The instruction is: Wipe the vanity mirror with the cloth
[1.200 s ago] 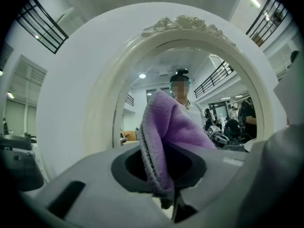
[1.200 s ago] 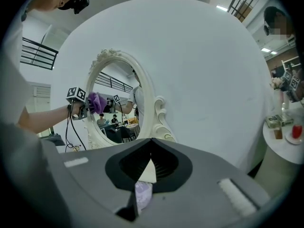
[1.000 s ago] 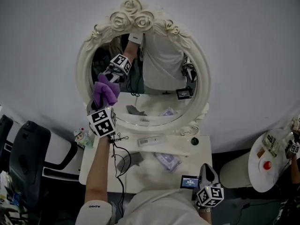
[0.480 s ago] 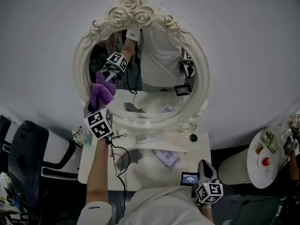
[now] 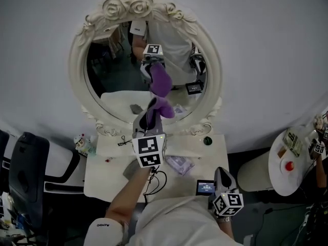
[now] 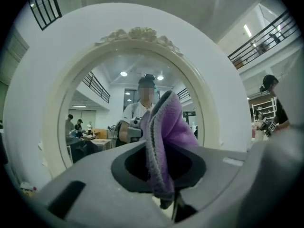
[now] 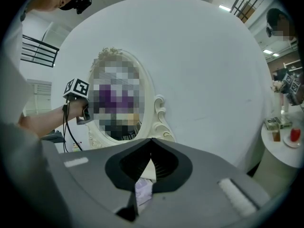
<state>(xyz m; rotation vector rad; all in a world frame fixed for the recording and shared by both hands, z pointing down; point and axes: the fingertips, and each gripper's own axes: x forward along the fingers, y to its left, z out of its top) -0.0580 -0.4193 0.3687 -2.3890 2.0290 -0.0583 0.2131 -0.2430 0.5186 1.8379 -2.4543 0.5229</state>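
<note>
One oval mirror [image 5: 110,70], upright at the back of a white table [image 5: 100,181], rose crest at 12 o'clock. Left gripper [image 5: 145,118] shifted within the last second from the 9 o'clock edge of the glass to about 5 o'clock, close above the lower rim. Jaws pinching a purple cloth [image 5: 163,109]. Wiping stroke judged under way along the lower arc, upper glass probably yet to be covered. Cloth at the glass, actual contact not resolvable. Long axis rising out of the jaws toward 12 to 1 o'clock in the left gripper view, bunched free end toward the mirror, short tail at 6 o'clock. Right gripper [image 7: 151,141] low at 5 o'clock by the table's near edge, jaws pressed together on nothing.
</note>
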